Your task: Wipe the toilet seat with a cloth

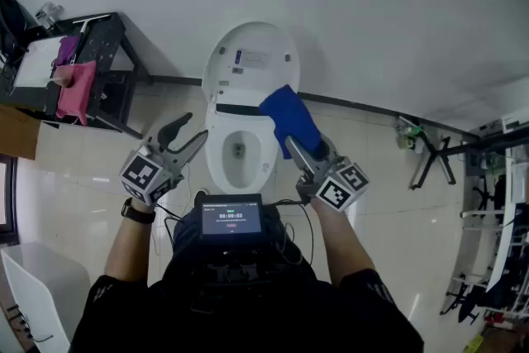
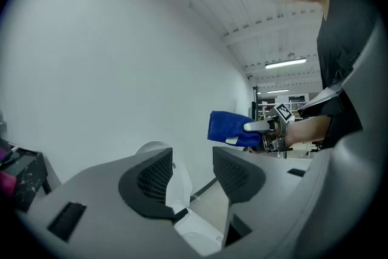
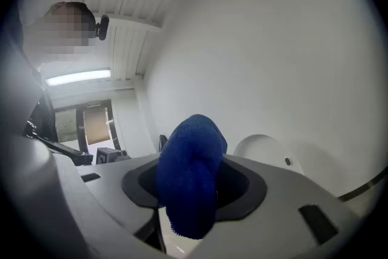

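A white toilet [image 1: 216,155] stands against the wall with its lid [image 1: 248,62] raised. The seat ring [image 1: 261,164] lies down around the bowl. My right gripper [image 1: 302,150] is shut on a folded blue cloth [image 1: 289,119], held in the air over the right side of the seat. The blue cloth [image 3: 189,176] fills the gap between the jaws in the right gripper view. My left gripper [image 1: 188,135] hangs open and empty to the left of the bowl. From the left gripper view I see the toilet lid [image 2: 159,162] and the blue cloth [image 2: 233,128].
A black rack [image 1: 92,74] with a pink cloth [image 1: 76,89] stands at the left against the wall. A white bin [image 1: 41,293] sits at the lower left. Metal frames and stands [image 1: 488,202] crowd the right side. A screen [image 1: 231,217] is strapped to the person's chest.
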`<state>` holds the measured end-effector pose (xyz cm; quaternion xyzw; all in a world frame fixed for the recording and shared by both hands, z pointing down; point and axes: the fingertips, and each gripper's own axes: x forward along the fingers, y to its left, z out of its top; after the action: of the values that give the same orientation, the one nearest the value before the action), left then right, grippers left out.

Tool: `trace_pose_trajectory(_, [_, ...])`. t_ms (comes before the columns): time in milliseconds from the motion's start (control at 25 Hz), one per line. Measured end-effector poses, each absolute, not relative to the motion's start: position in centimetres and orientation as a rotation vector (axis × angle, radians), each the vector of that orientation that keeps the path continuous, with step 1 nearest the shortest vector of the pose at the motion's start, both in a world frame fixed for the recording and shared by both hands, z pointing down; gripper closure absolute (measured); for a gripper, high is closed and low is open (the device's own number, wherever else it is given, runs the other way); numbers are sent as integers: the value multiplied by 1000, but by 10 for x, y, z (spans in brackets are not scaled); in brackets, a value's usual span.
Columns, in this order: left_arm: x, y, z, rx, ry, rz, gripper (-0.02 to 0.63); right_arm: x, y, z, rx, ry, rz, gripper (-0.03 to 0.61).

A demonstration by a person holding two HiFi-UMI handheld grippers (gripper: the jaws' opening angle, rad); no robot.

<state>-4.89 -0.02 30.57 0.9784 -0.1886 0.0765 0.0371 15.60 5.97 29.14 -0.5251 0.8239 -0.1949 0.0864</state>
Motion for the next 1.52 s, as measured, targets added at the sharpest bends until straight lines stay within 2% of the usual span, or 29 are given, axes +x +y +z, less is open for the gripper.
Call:
trace_pose_trajectory(200, [-41, -12, 304, 2900, -600, 245, 406, 156, 36, 307, -1587, 2511, -592, 370])
trace_pose_trajectory(680, [-58, -46, 403, 2764, -561, 418, 406, 112, -54, 410, -1542, 2730, -753, 369])
trace_pose_trajectory(1040, [-84, -59, 489, 2634, -566, 500, 405, 70, -114, 563, -1507, 2988, -930, 371])
trace_pose_trajectory(1520, [-104, -95, 591, 2534, -602, 529, 406, 2, -165, 783, -1443, 3498, -931, 373])
